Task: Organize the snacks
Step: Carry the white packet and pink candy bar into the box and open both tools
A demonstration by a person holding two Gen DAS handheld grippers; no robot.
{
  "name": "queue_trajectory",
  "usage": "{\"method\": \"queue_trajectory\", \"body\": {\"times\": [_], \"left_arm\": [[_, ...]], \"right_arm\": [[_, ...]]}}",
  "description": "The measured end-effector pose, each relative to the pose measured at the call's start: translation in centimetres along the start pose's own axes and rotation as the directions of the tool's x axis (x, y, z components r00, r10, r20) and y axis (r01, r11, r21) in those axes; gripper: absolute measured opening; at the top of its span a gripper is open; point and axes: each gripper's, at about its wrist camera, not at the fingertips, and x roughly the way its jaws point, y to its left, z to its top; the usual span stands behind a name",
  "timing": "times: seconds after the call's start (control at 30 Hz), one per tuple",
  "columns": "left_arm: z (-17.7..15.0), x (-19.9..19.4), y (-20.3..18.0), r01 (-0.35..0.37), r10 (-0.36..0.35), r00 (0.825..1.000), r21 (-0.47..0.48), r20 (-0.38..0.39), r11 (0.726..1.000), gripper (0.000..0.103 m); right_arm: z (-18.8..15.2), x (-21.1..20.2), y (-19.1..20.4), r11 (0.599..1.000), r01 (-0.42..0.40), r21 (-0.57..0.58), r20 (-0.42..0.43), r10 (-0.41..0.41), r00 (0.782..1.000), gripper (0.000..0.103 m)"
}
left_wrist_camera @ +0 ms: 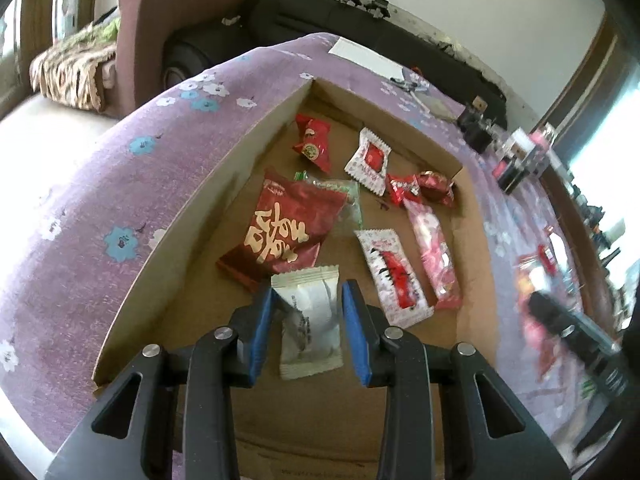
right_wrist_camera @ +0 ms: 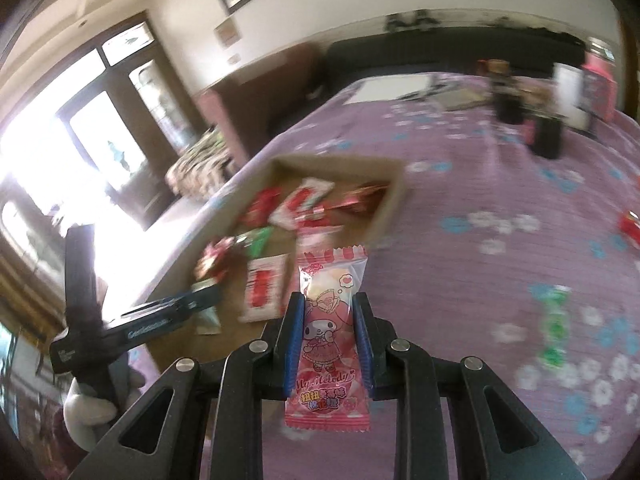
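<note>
Left gripper [left_wrist_camera: 307, 300] hung at lower centre, jaws apart around the white packet [left_wrist_camera: 310, 320]. Right gripper [right_wrist_camera: 329, 320] clamped the pink packet [right_wrist_camera: 330, 332], long axis running up-frame.

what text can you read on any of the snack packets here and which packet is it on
"My Melody" – on the pink packet held in the right gripper.
"you you" – large gold letters, upside down, on the red bag in the cardboard box.
White packet between the left gripper's fingers: print too small to read.
Other wrappers: blurred, unreadable.

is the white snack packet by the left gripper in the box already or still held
In the box. The white packet lies flat on the cardboard box floor between the left gripper pads, which stand apart from it.
</note>
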Motion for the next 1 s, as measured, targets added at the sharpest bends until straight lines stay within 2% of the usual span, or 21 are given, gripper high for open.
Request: {"method": "queue_trajectory", "body": {"times": [0.23, 0.33, 0.5, 0.67, 0.77, 1.0], "left_arm": [[-0.2, -2.9, 1.1, 0.105, -0.101, 0.993, -0.075, 0.054, 0.992, 0.049], [-0.2, -4.3, 2.1, 0.12, -0.11, 0.99, -0.116, 0.092, 0.986, 0.058], [-0.2, -5.2, 3.5, 0.112, -0.092, 0.988, -0.159, 0.124, 0.981, 0.058], [-0.5, -4.7, 3.8, 0.098, -0.083, 0.992, -0.166, 0.096, 0.981, 0.058], [-0.6, -4.7, 3.7, 0.091, -0.077, 0.993, -0.163, 0.091, 0.983, 0.058], [-1.2, -5.0, 2.0, 0.063, -0.053, 0.995, -0.118, 0.089, 0.991, 0.058]], "right_arm": [[-0.4, 4.0, 5.0, 0.994, -0.037, -0.102, -0.087, 0.028, 0.996, 0.024], [-1.0, 5.5, 6.5, 0.989, -0.057, -0.137, -0.131, 0.039, 0.991, 0.024], [-1.8, 7.7, 8.2, 0.981, -0.061, -0.183, -0.174, 0.029, 0.984, 0.025], [-2.0, 8.3, 8.5, 0.98, -0.045, -0.193, -0.155, 0.014, 0.988, 0.028], [-1.8, 7.7, 8.1, 0.983, -0.051, -0.177, -0.14, 0.027, 0.99, 0.04], [-1.5, 5.1, 6.6, 0.989, -0.048, -0.138, -0.073, 0.039, 0.997, 0.047]]}}
